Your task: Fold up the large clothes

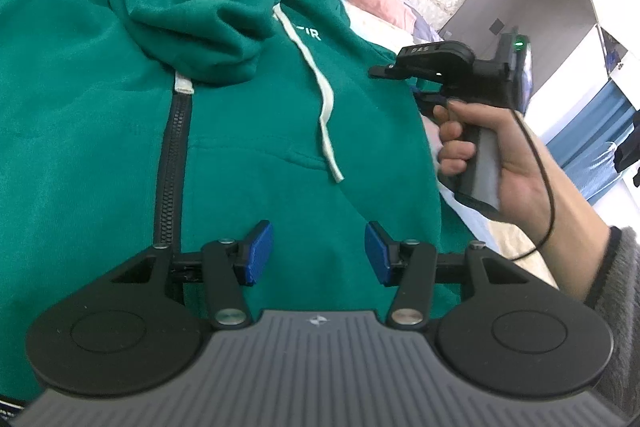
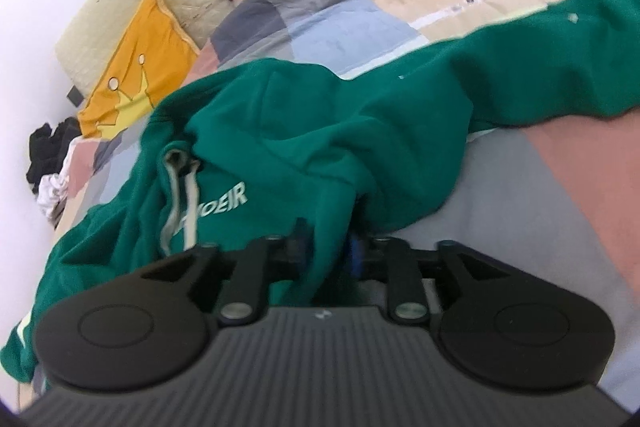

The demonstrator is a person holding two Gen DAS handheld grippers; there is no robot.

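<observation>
Between the right gripper's (image 2: 328, 251) pads, a fold of the green hoodie (image 2: 320, 131) is sitting pinched; the left gripper (image 1: 319, 253) is hovering spread above its front, ahead of both.

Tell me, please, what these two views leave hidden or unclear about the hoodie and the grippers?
- Right gripper pads, right wrist view: hoodie fabric bunched between them hides any contact.
- Chest lettering, left wrist view: hood covers its start.
- Hoodie hem, left wrist view: left gripper body blocks it.
- Far sleeve, right wrist view: blurred, cut off at edge.
</observation>
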